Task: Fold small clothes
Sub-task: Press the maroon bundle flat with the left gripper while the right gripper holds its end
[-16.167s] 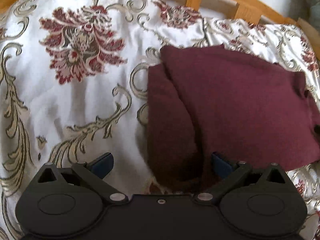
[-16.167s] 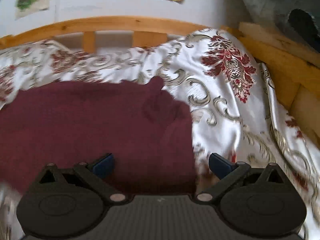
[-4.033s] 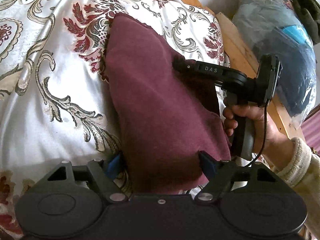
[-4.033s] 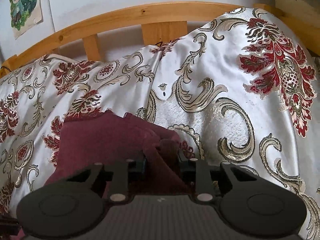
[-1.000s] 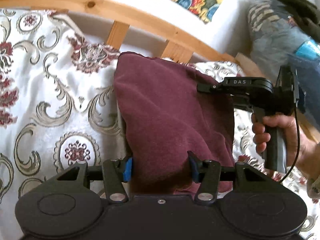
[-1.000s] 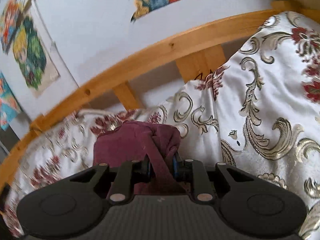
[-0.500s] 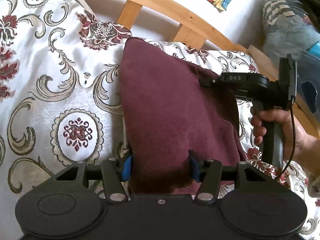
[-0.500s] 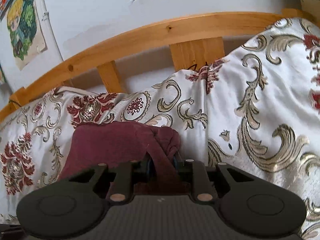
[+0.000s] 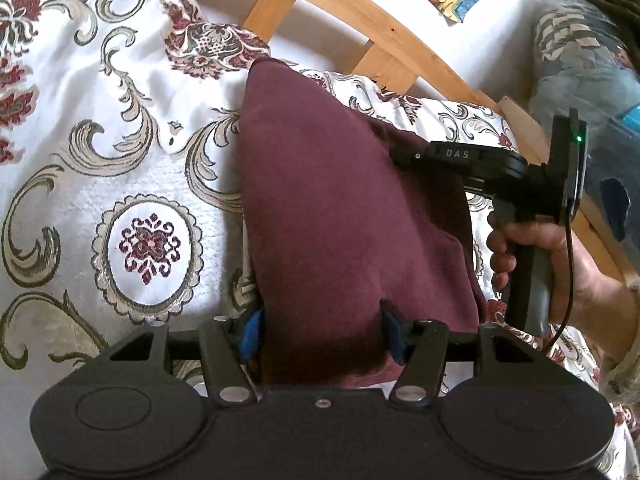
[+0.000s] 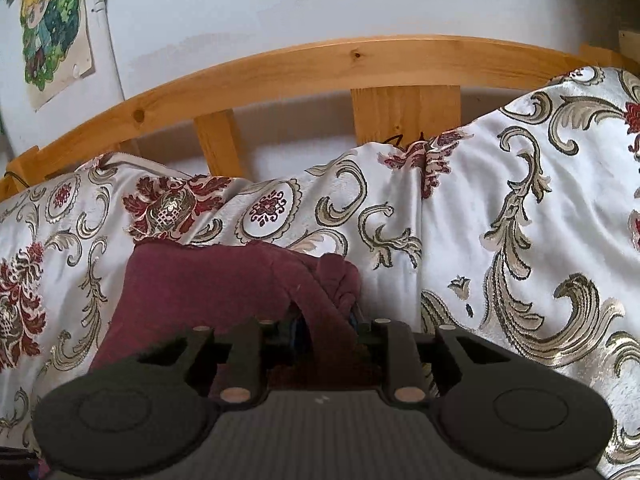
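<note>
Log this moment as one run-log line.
stage: releasing fold | left tool: opening, maroon garment between pads | right tool: opening, garment bunch between pads | surface: floral bedspread

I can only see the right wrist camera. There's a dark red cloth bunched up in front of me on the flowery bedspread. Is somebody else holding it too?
Observer: Yes. The left gripper has a wide fold of the maroon cloth between its blue pads, and its jaws are opening.

Operator: What about my gripper? I can hardly see its tips!

Observer: From the left wrist view, the right gripper reaches in from the side at the cloth's far edge; its fingertips are hidden by the cloth. Its jaws are opening too.

Operator: Who is holding my gripper?

Observer: A person's hand is wrapped round its handle, with a cream sleeve at the wrist.
</note>
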Action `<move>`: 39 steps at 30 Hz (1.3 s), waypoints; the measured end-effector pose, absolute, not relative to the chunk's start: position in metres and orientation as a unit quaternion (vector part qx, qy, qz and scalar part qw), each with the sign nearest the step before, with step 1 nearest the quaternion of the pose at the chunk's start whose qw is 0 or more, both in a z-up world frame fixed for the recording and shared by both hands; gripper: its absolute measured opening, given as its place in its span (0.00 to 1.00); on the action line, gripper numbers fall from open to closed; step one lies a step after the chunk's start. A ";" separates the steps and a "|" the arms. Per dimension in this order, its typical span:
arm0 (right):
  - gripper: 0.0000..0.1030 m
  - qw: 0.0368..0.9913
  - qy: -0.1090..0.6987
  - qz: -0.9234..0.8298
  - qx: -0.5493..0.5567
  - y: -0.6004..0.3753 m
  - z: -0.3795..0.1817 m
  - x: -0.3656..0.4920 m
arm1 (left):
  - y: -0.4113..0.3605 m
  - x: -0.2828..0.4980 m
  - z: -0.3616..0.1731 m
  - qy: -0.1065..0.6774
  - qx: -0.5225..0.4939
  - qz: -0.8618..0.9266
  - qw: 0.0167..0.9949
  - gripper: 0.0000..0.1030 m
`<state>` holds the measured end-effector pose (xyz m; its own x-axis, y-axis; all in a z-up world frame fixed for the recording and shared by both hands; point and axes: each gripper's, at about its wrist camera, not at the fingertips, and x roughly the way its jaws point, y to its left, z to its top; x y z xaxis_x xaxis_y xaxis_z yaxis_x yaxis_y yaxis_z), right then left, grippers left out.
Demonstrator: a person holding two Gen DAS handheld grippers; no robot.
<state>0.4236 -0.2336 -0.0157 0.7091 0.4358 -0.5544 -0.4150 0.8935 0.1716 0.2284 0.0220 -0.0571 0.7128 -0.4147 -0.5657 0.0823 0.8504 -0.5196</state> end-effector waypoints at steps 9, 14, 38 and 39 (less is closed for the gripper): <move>0.60 0.931 0.273 0.235 0.060 -0.264 -0.014 0.399 | 0.027 0.231 -0.061 0.363 -0.250 -0.140 0.886 0.66; 0.19 0.938 0.259 0.227 0.048 -0.270 -0.011 0.391 | 0.029 0.232 -0.064 0.364 -0.256 -0.144 0.884 0.67; 0.14 0.938 0.263 0.217 0.064 -0.283 -0.016 0.370 | 0.029 0.230 -0.058 0.364 -0.251 -0.149 0.884 0.78; 0.10 0.939 0.262 0.215 0.052 -0.280 -0.016 0.367 | 0.028 0.229 -0.058 0.363 -0.248 -0.147 0.886 0.75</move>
